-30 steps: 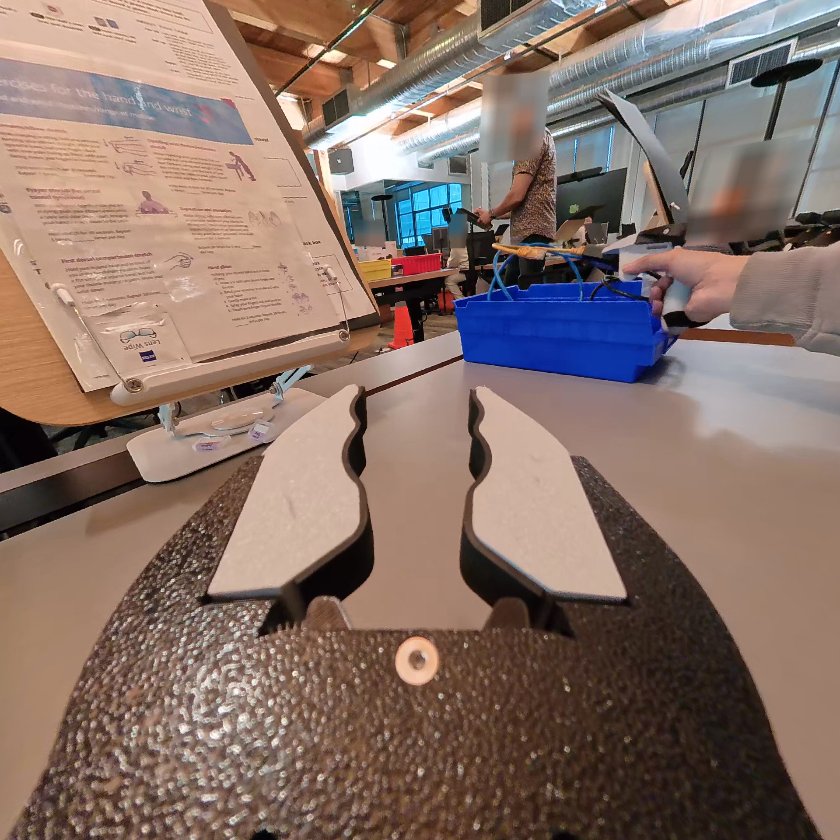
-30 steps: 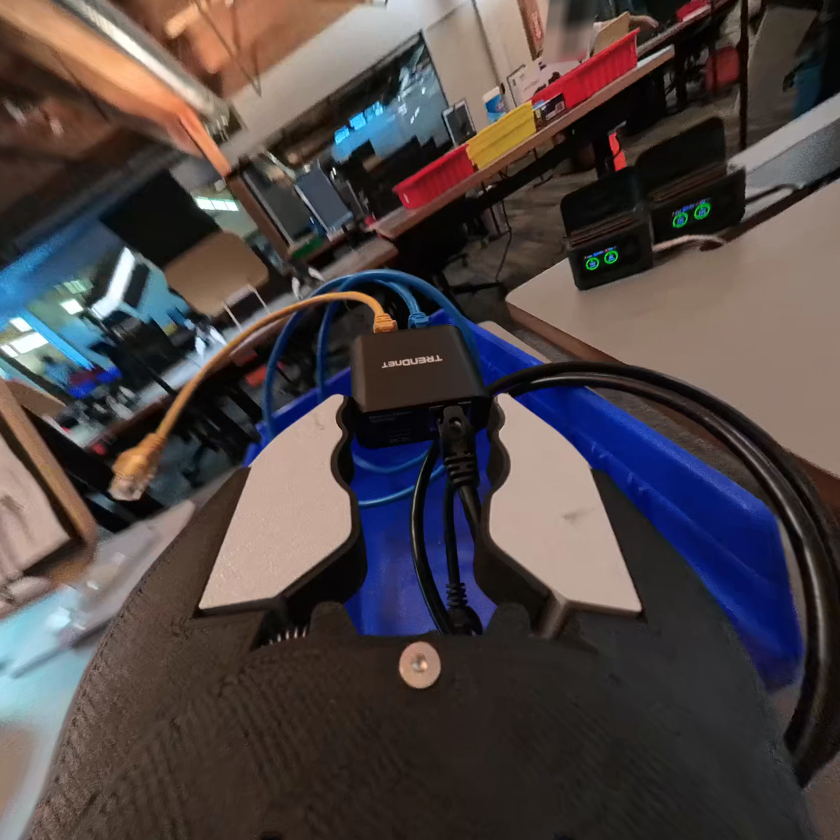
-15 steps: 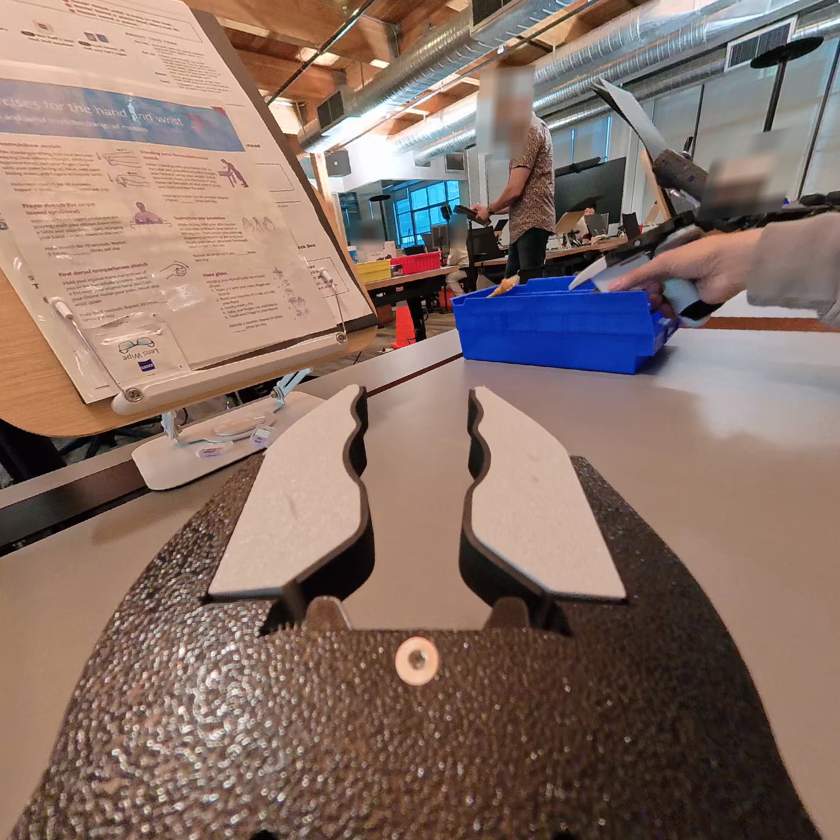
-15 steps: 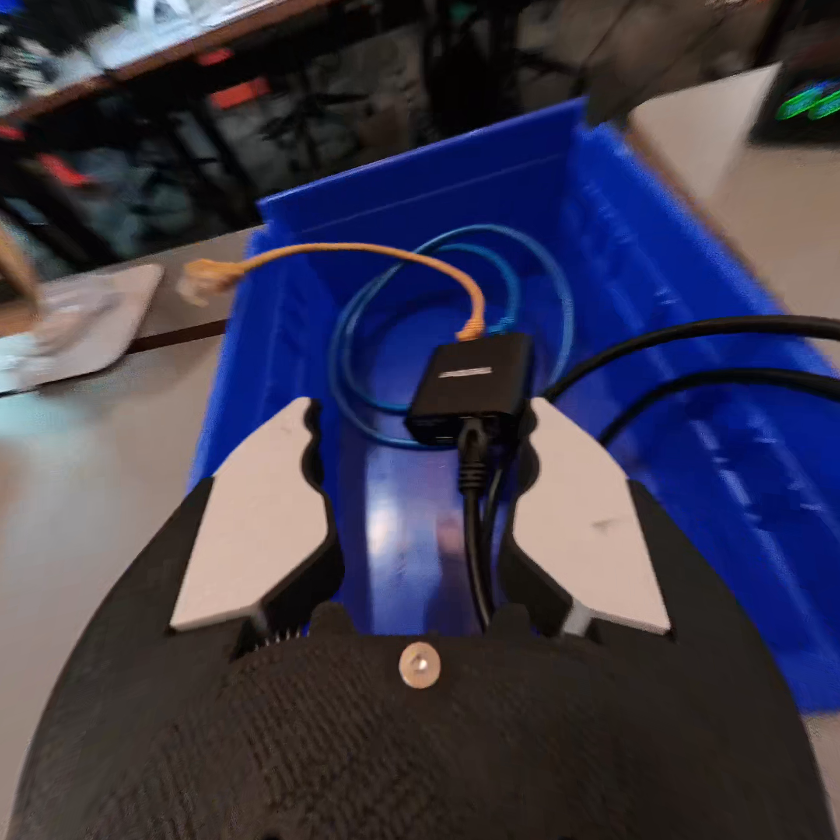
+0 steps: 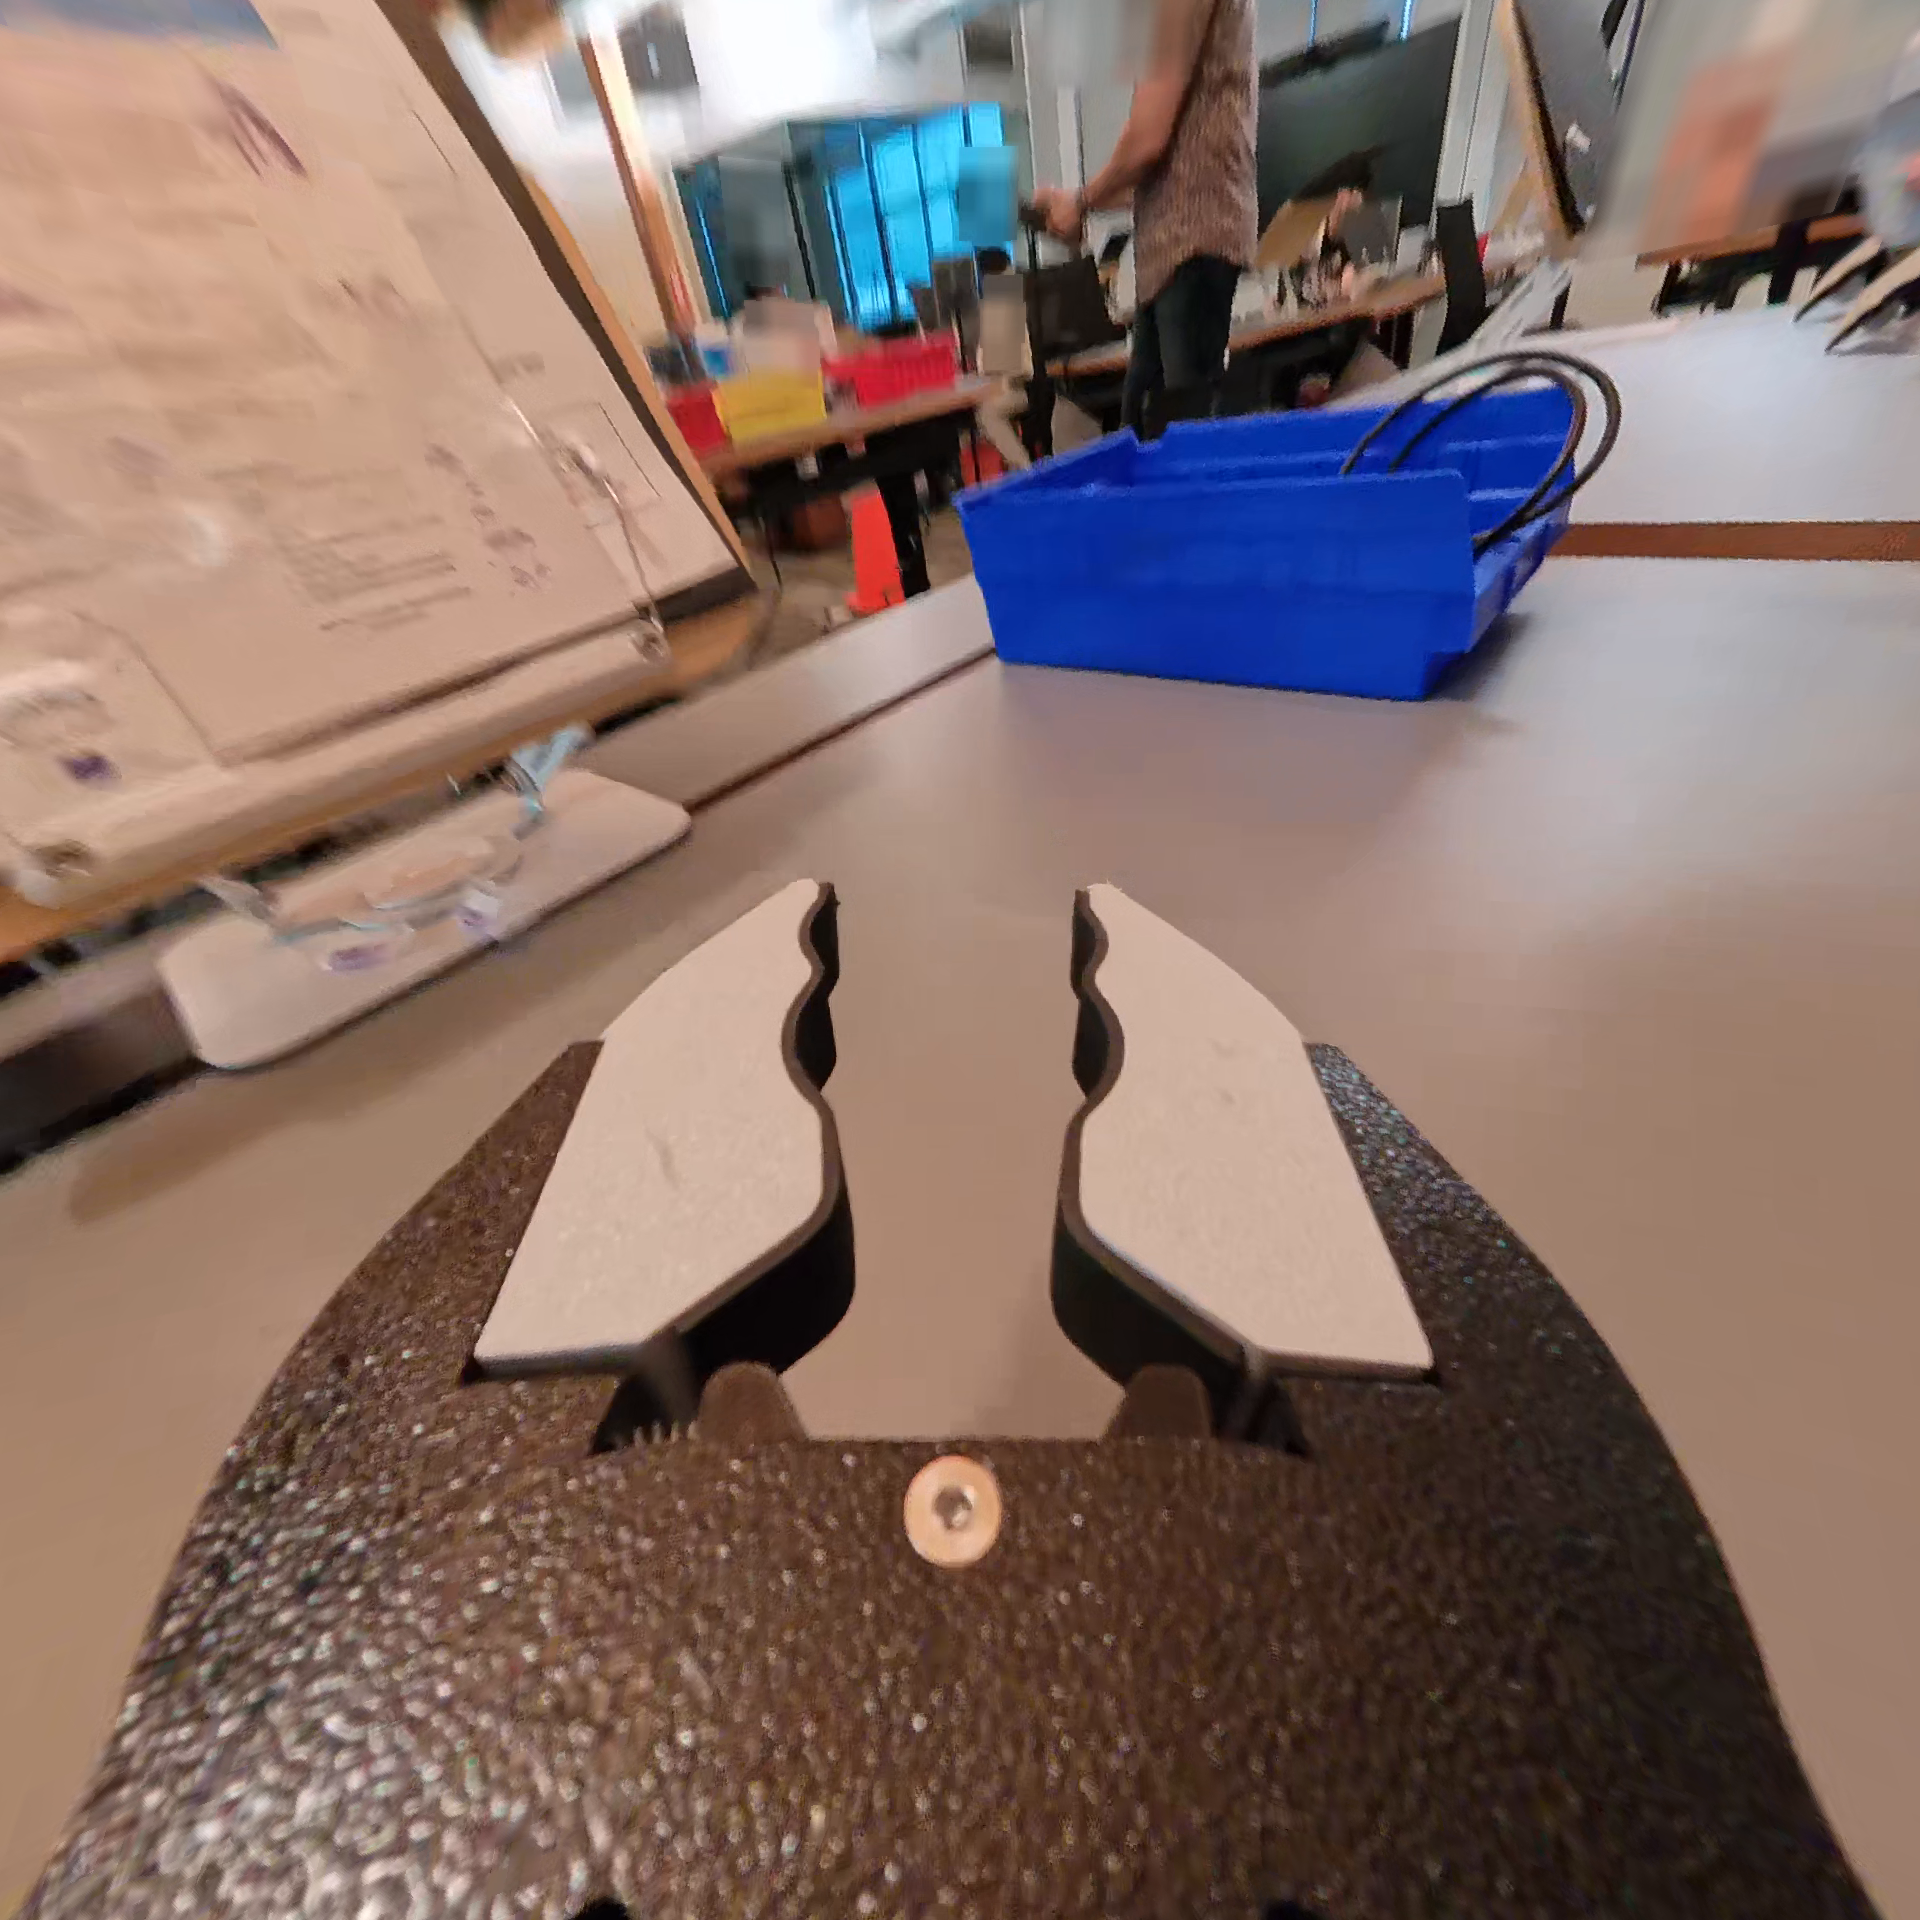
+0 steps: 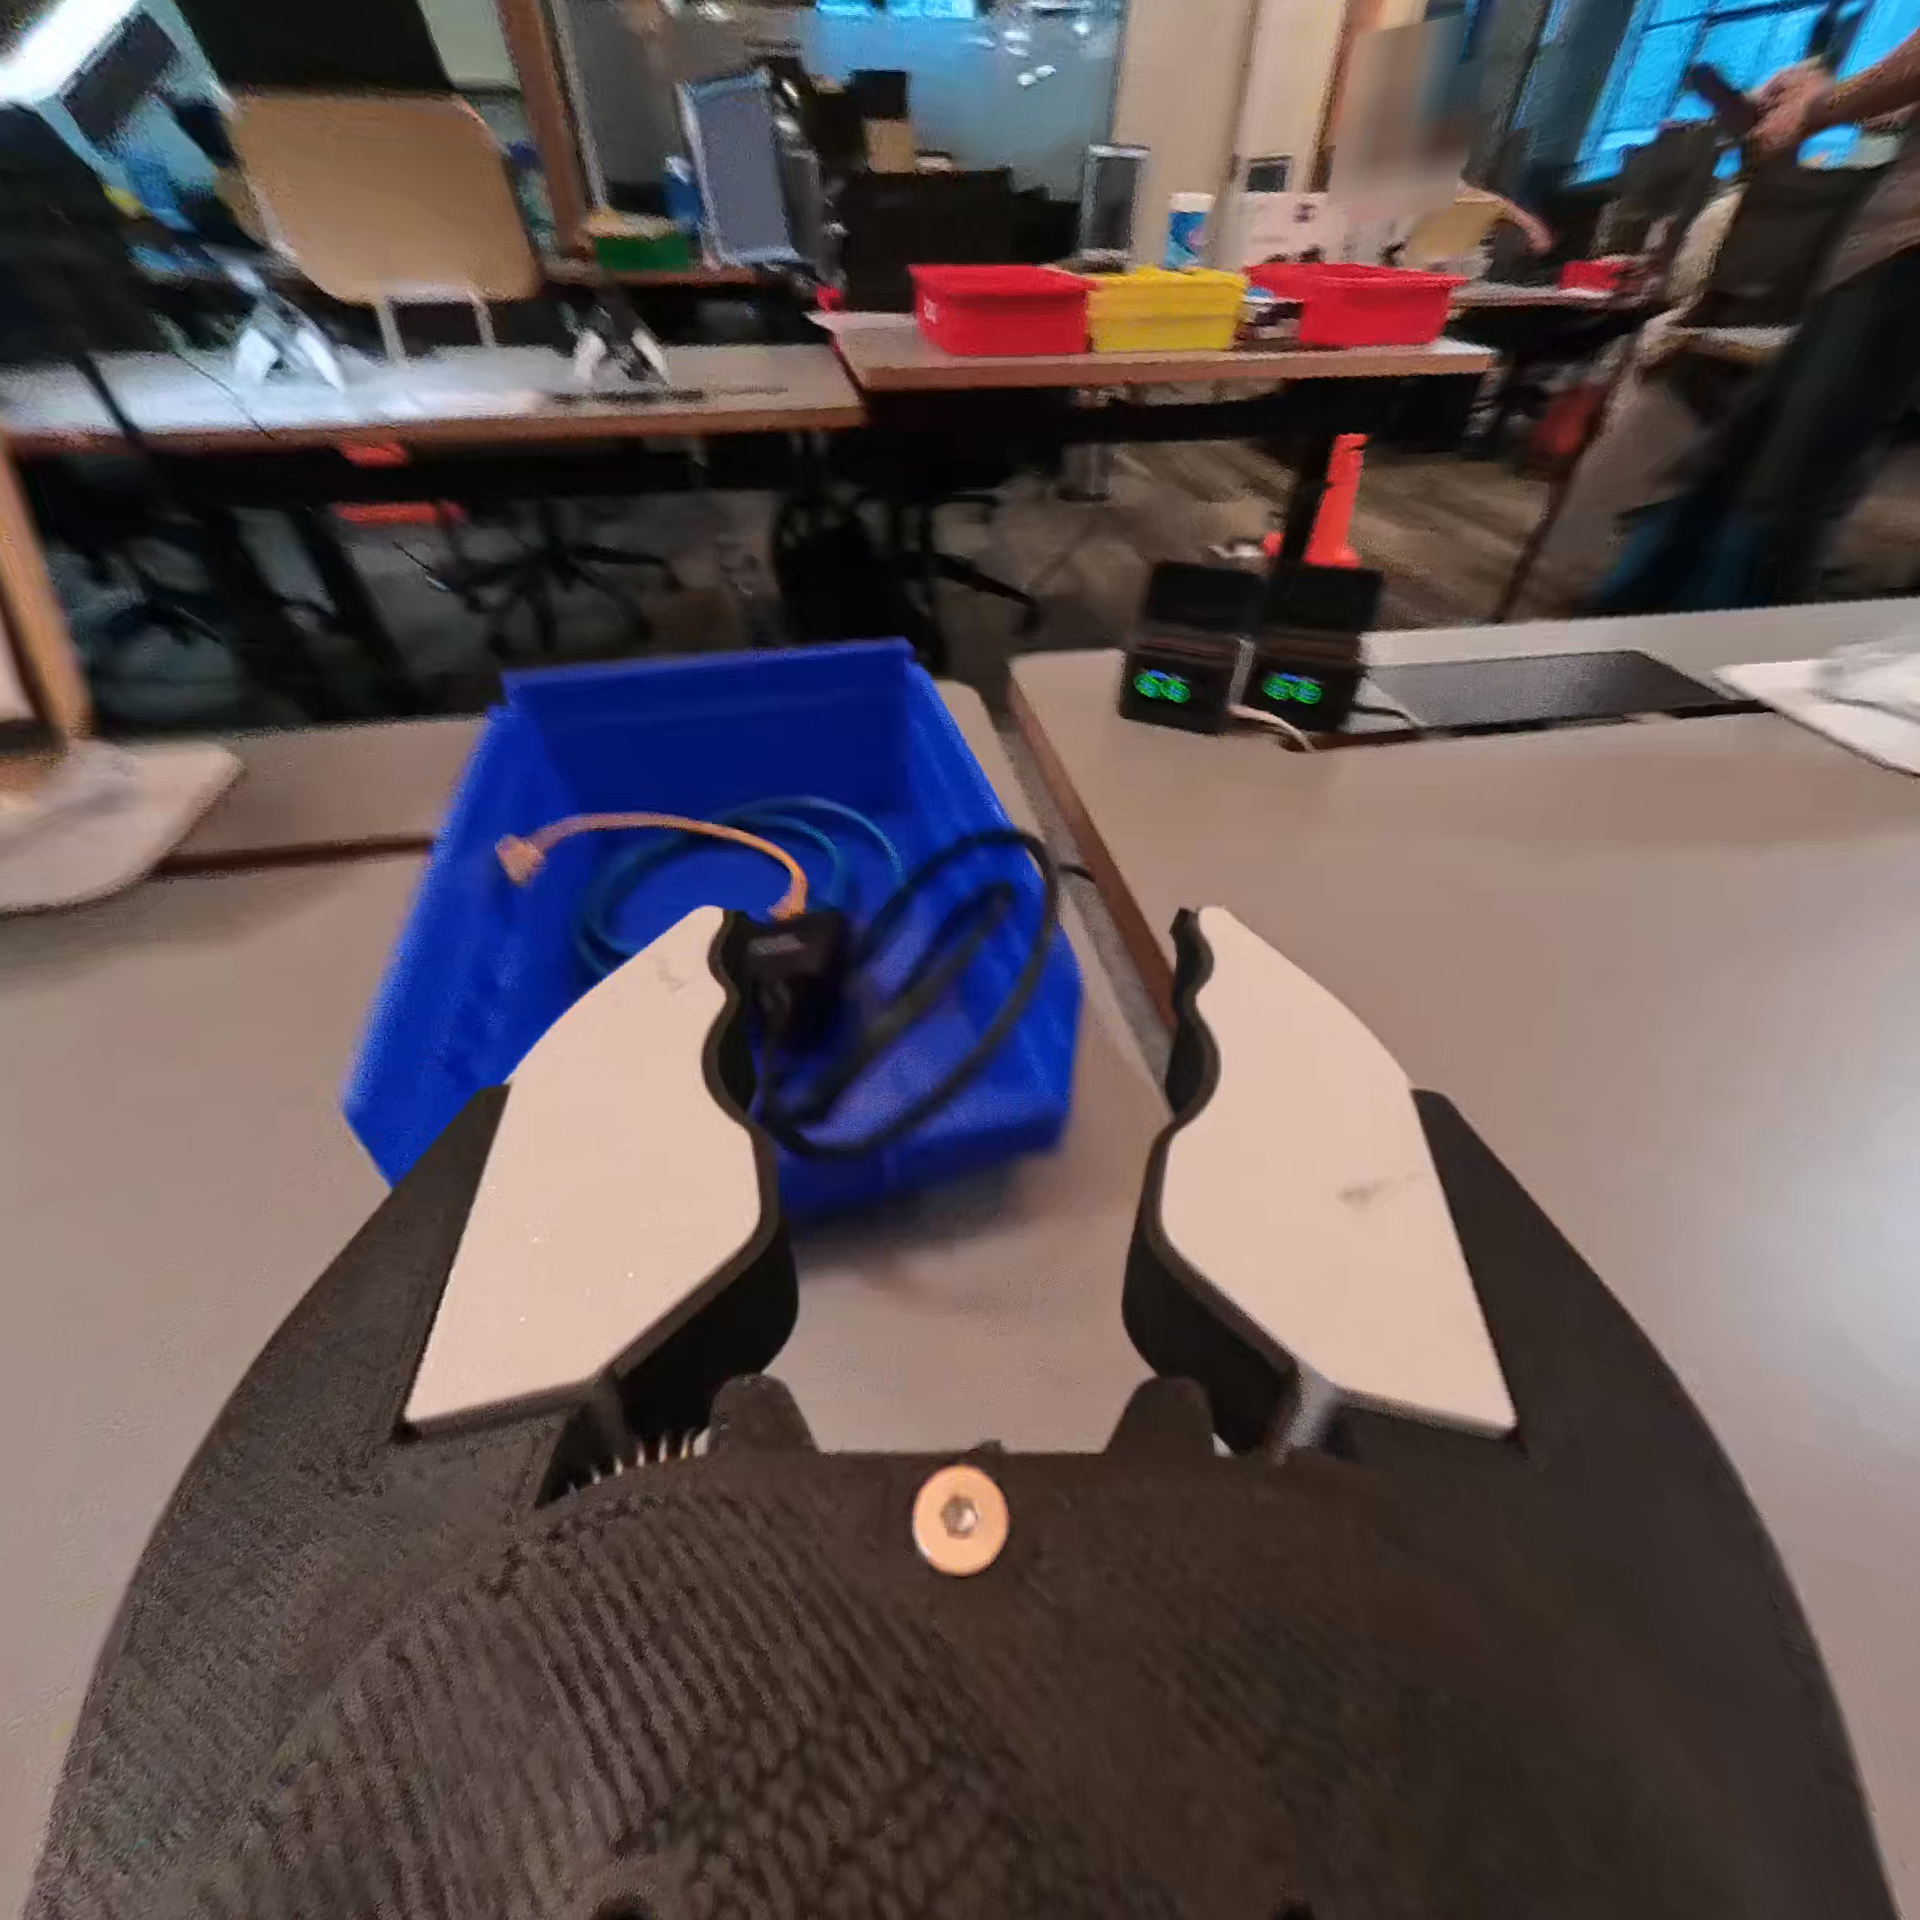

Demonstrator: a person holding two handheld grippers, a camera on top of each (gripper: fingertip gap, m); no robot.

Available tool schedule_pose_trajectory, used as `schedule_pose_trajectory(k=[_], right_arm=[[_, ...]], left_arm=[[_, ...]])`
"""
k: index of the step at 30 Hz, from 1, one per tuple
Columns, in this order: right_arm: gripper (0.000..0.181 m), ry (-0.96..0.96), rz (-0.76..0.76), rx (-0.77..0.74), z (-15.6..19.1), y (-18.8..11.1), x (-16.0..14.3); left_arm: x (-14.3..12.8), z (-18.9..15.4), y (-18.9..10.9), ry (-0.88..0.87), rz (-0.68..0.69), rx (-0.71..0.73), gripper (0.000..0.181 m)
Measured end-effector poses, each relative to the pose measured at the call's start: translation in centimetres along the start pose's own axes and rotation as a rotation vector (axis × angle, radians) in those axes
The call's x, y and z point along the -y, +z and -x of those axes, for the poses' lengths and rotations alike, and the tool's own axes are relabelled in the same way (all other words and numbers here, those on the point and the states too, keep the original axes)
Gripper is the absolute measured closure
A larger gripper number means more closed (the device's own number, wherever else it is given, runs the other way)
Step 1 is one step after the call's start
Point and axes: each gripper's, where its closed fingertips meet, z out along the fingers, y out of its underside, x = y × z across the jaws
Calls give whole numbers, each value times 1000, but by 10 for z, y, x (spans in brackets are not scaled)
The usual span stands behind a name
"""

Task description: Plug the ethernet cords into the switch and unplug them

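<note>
Both views blurring, switch (image 6: 792,954) sitting in bin (image 6: 582,935) half-hidden behind right claw (image 6: 951,925) finger, orange cord (image 6: 665,831) plugged in, both claws gaping empty, left claw (image 5: 954,902) hovering over worktop (image 5: 1455,883).

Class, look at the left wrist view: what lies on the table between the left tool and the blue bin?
Nothing: in the left wrist view, only bare grey table stretches from the open left tool to the blue bin.
</note>
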Motion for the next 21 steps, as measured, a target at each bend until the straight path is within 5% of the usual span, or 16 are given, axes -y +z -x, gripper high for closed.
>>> schedule_pose_trajectory(k=[5, 11, 21], right_arm=[[92, -107, 81, -48, -1, -34, -54], [75, -152, 110, -3, 23, -34, -76], [77, -171, 105, -19, 17, -28, -79]], left_arm=[[13, -71, 64, -225, 193, -178, 134], [58, -150, 160, -325, 409, -339, 116], [65, -176, 291, -400, 669, -113, 83]])
